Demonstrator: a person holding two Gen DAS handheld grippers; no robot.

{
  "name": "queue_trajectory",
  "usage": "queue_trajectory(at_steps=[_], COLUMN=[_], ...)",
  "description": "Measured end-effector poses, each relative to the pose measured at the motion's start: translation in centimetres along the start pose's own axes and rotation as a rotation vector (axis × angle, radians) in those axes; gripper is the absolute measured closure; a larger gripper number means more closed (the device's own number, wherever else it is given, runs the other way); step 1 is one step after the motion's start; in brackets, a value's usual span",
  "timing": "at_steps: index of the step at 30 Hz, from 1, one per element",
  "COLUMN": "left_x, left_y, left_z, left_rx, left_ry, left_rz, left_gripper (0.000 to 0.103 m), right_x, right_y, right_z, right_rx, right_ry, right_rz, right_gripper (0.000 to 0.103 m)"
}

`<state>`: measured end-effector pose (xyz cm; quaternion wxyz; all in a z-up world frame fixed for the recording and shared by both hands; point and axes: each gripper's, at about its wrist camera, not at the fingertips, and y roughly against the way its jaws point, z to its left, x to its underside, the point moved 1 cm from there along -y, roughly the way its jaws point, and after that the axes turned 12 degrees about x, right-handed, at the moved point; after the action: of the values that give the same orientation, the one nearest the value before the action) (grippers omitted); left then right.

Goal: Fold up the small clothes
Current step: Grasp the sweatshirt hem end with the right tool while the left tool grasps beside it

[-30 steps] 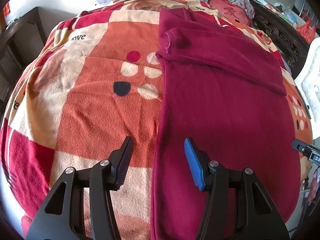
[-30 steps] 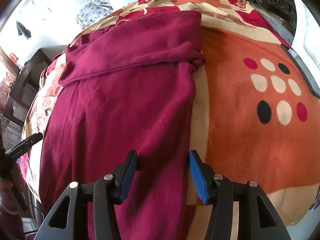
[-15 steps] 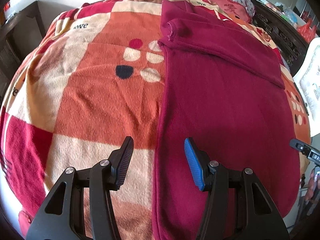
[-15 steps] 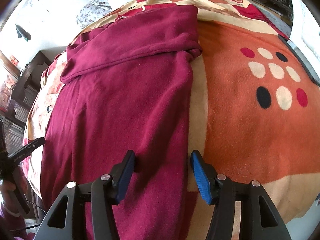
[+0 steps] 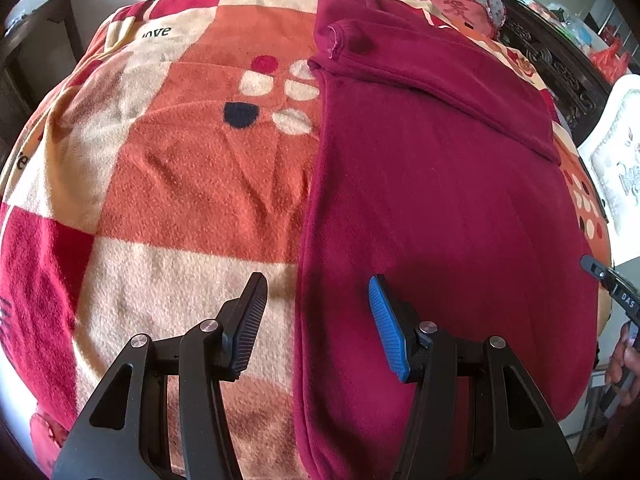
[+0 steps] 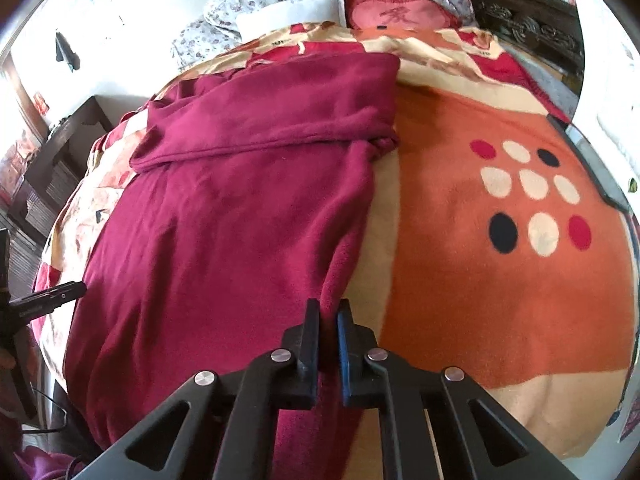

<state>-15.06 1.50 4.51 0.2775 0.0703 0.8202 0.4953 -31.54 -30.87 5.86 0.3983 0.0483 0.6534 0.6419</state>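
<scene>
A dark red fleece garment (image 5: 440,184) lies flat on the patterned bed blanket (image 5: 168,184), with one sleeve folded across its far part (image 5: 436,64). My left gripper (image 5: 316,308) is open, low over the garment's left edge near the hem, one finger on each side of the edge. In the right wrist view the garment (image 6: 240,220) fills the left half. My right gripper (image 6: 328,316) is shut on the garment's right edge near the hem. The hem itself is hidden below the grippers.
The orange, red and cream blanket (image 6: 500,280) covers the whole bed. Pillows (image 6: 296,12) lie at the head. A dark wooden headboard (image 5: 560,68) and a white chair (image 5: 616,152) stand to the right, a dark side table (image 6: 52,164) to the left.
My right gripper has closed from open onto the garment's right edge. My left gripper has dropped a little closer to the left edge and stays open.
</scene>
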Motion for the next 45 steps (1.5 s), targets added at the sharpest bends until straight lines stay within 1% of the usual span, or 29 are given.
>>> queue_trajectory(at_steps=[2, 5, 8, 9, 11, 12, 13, 16, 19, 20, 22, 24, 28, 29, 31, 35, 38, 41, 45], left_x=[0.1, 0.5, 1.3, 1.6, 2.2, 2.7, 3.1, 4.4, 5.4, 5.6, 5.9, 5.9, 5.7, 5.6, 5.4, 5.3, 5.4, 5.3, 5.0], left_y=[0.1, 0.6, 1.3, 1.5, 1.9, 2.1, 2.2, 2.3, 2.3, 2.4, 2.4, 2.3, 2.0, 1.9, 1.6, 1.0, 0.6, 0.5, 0.4], left_z=[0.1, 0.4, 0.5, 0.6, 0.7, 0.7, 0.9, 1.3, 1.4, 1.2, 0.9, 0.9, 0.8, 0.7, 0.3, -0.5, -1.1, -1.2, -1.2], left_rx=[0.011, 0.035, 0.066, 0.070, 0.083, 0.089, 0.095, 0.108, 0.123, 0.122, 0.131, 0.148, 0.138, 0.141, 0.141, 0.149, 0.127, 0.131, 0.156], left_ry=[0.004, 0.019, 0.024, 0.019, 0.011, 0.010, 0.009, 0.023, 0.032, 0.024, 0.013, 0.033, 0.053, 0.054, 0.049, 0.007, -0.020, -0.027, 0.008], left_rz=[0.005, 0.018, 0.037, 0.045, 0.061, 0.069, 0.079, 0.116, 0.134, 0.130, 0.133, 0.138, 0.145, 0.153, 0.166, 0.182, 0.194, 0.207, 0.199], left_gripper=[0.050, 0.050, 0.050, 0.050, 0.050, 0.050, 0.050, 0.050, 0.049, 0.048, 0.040, 0.032, 0.029, 0.026, 0.023, 0.014, 0.013, 0.013, 0.013], right_x=[0.2, 0.5, 0.5, 0.6, 1.3, 1.9, 2.6, 4.6, 6.1, 6.6, 7.3, 7.8, 8.5, 8.7, 9.0, 10.2, 10.9, 10.9, 10.4], right_y=[-0.6, -0.1, 0.9, 1.1, 1.5, 1.7, 2.0, 2.5, 2.8, 2.8, 2.9, 2.9, 2.9, 2.8, 2.6, 2.3, 2.2, 2.7, 3.6], right_z=[-0.2, -0.4, -1.2, -1.4, -1.7, -1.8, -2.0, -2.3, -2.1, -2.0, -1.8, -1.5, -0.9, -1.0, -1.1, -1.5, -0.8, -0.1, 0.0], right_rx=[0.008, 0.008, -0.057, -0.071, -0.105, -0.132, -0.164, -0.218, -0.239, -0.246, -0.266, -0.277, -0.287, -0.292, -0.315, -0.369, -0.414, -0.398, -0.414], right_ry=[-0.008, -0.010, -0.052, -0.059, -0.070, -0.079, -0.097, -0.127, -0.129, -0.127, -0.127, -0.127, -0.110, -0.117, -0.141, -0.168, -0.150, -0.117, -0.108], right_rz=[0.017, 0.007, 0.014, 0.029, 0.055, 0.065, 0.078, 0.116, 0.145, 0.155, 0.168, 0.177, 0.187, 0.194, 0.214, 0.247, 0.269, 0.239, 0.211], right_gripper=[0.096, 0.096, 0.095, 0.090, 0.077, 0.062, 0.056, 0.056, 0.056, 0.056, 0.056, 0.056, 0.056, 0.056, 0.056, 0.056, 0.056, 0.056, 0.064])
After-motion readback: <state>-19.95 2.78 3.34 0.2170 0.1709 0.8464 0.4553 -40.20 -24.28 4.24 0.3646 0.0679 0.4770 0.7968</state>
